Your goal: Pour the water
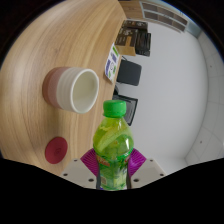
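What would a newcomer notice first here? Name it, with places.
The eye lands first on the green bottle with its green cap, standing upright between the purple pads of the tongs, which close on it. Just beyond it, on the round wooden table, sits a white mug with its mouth open. A small red disc lies on the table beside the bottle.

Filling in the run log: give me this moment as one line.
gripper: shut on bottle | bottle: upright, green cap on | cup: on table, beyond fingers | pouring: not begun
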{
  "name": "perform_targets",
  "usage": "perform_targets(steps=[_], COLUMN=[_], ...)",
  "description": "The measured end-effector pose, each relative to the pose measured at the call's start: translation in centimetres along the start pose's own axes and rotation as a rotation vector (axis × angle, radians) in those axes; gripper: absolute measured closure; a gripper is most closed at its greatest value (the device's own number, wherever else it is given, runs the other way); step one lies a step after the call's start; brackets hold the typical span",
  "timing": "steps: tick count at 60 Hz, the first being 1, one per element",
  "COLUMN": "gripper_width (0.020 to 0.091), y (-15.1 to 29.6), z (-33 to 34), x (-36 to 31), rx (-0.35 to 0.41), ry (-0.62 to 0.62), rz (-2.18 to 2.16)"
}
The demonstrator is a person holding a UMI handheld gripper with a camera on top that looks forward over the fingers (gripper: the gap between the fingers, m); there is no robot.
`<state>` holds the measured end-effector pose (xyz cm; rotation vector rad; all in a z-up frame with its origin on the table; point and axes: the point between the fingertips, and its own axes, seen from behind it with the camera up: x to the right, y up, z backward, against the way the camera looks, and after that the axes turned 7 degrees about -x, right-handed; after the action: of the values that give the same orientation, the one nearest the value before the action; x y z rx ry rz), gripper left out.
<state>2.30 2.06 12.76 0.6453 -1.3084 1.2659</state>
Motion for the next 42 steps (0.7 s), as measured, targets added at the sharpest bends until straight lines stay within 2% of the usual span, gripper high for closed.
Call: perform_targets(steps=[8,18,26,33,42], gripper_width=[0.0768,0.0767,0.0767,0.0767,0.0759], y=[1.3,1.7,1.6,0.3,-1.6], z=[-0.3,-0.6,0.2,1.3,2.7], x=[1.0,0.4,-0.1,-0.1,0.8], rx=[0.0,-0.027,-0.036,-0.044,-0.002], ry=[-0.082,-0.076,-0.034,0.059,0.182], rz=[0.183,0.233,0.141,-0.114,-0.509])
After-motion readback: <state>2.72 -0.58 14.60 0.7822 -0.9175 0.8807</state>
